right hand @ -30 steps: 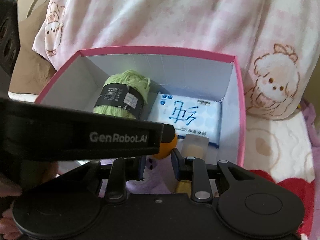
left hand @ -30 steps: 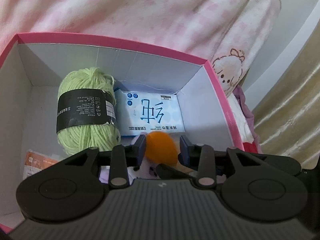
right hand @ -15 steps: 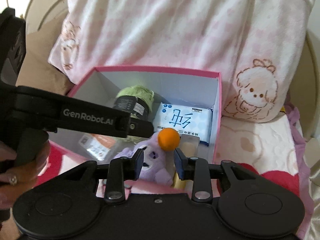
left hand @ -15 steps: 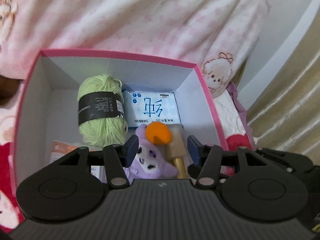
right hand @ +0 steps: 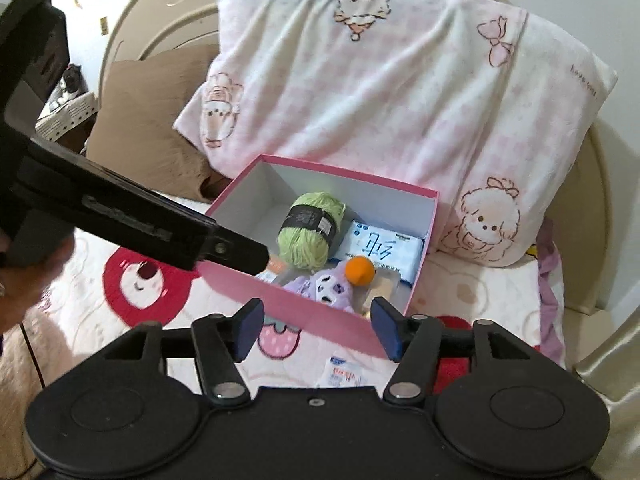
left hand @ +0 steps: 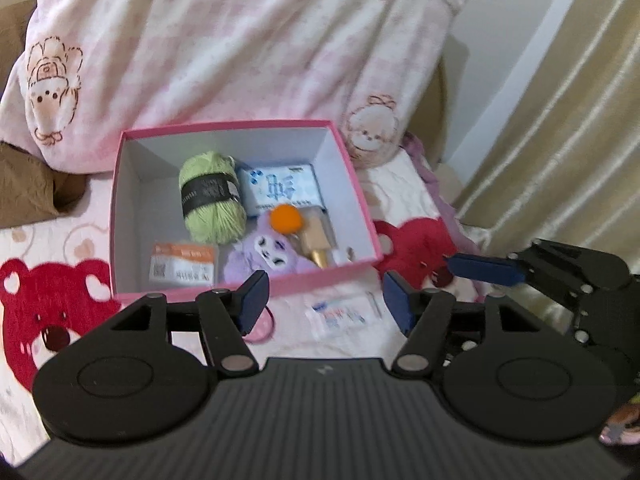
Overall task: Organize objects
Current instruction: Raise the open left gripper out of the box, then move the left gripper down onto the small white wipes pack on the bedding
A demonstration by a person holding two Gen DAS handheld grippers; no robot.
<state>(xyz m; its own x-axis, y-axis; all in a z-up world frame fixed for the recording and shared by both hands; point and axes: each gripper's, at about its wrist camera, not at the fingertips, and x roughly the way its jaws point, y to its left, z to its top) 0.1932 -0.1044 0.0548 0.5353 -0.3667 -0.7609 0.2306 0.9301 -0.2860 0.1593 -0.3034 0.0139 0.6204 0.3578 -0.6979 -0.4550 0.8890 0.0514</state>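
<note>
Landmark: the pink-rimmed white cardboard box (left hand: 362, 216), sitting on the bed against the pink-and-white cartoon pillow (left hand: 224, 48).

Already inside the box:
- green ball of yarn with a black paper band (left hand: 211, 196), toward the far side.
- blue-and-white soft pack of tissues (left hand: 280, 188), to the right of the yarn, by the far right corner.
- purple plush toy with an orange pompom (left hand: 272, 250), near side, middle.
- tan block with a gold tip (left hand: 316, 240), touching the plush on its right.
- orange-and-white flat packet (left hand: 182, 266), near left corner.

Still outside the box, on the bed cover just in front of its near wall:
- small white flat sachet with blue and red print (left hand: 340, 314). You see it lying flat, its long axis running roughly parallel to the near wall. It looks like the next item to go in.
- pink loop, probably a hair band (left hand: 262, 326), partly hidden behind your left tool's finger.

Tools:
- Your left gripper (left hand: 326, 298): fingers spread wide, holding nothing. The sachet lies directly ahead, between the fingertips and slightly below them.
- Your right gripper (right hand: 316, 326): fingers also spread, holding nothing. In its view the sachet (right hand: 344, 372) sits low between the fingers, close to the tool body.

Nearer arm: both are close; the left appears better lined up.
</note>
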